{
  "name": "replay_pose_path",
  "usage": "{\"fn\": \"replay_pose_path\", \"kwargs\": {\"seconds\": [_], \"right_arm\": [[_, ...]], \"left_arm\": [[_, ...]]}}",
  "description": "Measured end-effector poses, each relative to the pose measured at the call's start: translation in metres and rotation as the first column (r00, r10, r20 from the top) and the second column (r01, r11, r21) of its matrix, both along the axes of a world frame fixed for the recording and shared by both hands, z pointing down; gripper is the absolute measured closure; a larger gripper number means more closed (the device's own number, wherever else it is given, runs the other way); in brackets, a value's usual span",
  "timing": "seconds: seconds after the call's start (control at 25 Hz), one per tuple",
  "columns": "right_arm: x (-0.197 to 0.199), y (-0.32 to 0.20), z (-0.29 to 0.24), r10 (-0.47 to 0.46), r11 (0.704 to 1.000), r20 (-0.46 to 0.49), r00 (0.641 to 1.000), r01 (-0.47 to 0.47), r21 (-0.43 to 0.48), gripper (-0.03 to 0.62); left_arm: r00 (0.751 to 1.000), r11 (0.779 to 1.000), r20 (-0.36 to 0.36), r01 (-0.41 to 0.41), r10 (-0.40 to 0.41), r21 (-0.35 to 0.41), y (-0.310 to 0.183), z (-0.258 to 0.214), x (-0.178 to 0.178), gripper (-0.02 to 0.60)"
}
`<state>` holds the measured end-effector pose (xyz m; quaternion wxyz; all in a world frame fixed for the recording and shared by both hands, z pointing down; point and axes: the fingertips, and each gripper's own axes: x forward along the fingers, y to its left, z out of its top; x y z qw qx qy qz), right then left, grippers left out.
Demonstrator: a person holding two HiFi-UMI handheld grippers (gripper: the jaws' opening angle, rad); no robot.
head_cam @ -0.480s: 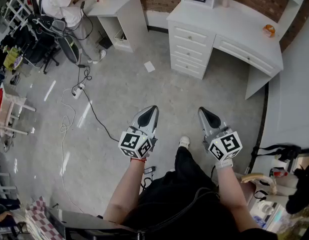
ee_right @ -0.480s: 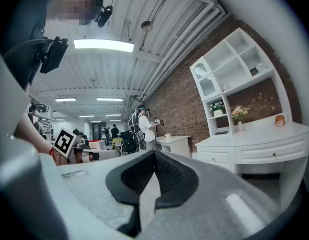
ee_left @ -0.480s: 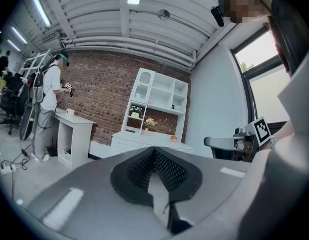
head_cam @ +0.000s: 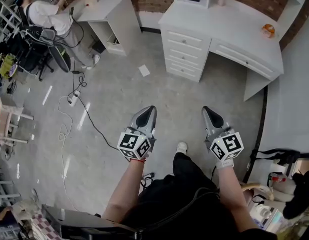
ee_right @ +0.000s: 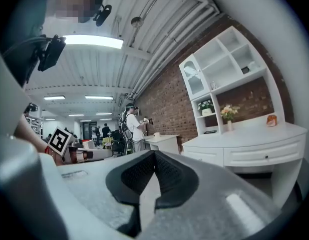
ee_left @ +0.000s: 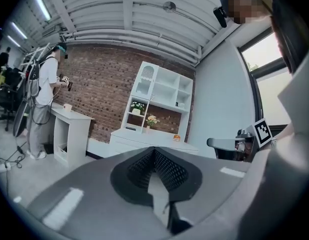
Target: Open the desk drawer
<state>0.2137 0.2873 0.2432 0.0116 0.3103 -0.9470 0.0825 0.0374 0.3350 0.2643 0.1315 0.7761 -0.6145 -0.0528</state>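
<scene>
Left gripper [head_cam: 150,109]: jaws pressed together, nothing between them, well short of the desk [head_cam: 229,26].
Right gripper [head_cam: 206,110]: jaws together, empty, also well short of the desk.
Drawer [head_cam: 243,56]: pushed in, under the desk's top.

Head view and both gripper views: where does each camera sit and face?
Head view: on the person's head, looking steeply down at the floor and white desk; shows both forearms, legs, left gripper, right gripper.
Left gripper view: on the left gripper, looking level over its closed fingers toward the desk; right gripper at right.
Right gripper view: on the right gripper, level over closed fingers toward the desk; left gripper at left.
Shared: both gripper views show the desk, shelf unit and brick wall.
</scene>
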Motion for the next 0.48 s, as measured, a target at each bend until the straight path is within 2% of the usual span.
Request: {"fn": "replay_pose_path", "kwargs": {"seconds": [0.32,0.48], "right_arm": [[0.002,-0.070,0.012,0.020,1.000,0.007,1.000,-0.020,-0.023,0.594],[-0.002,-0.100,0.019,0.018,0.999,0.021,1.000,-0.018,-0.034,0.594]], "left_arm": [[1.000,1.000,0.017,-0.018,0.019,-0.016,-0.072,0.004,0.000,0.578],[1.000,1.000,0.019,0.000,0.000,-0.021,-0.102,0.009,-0.008,0.578]]}}
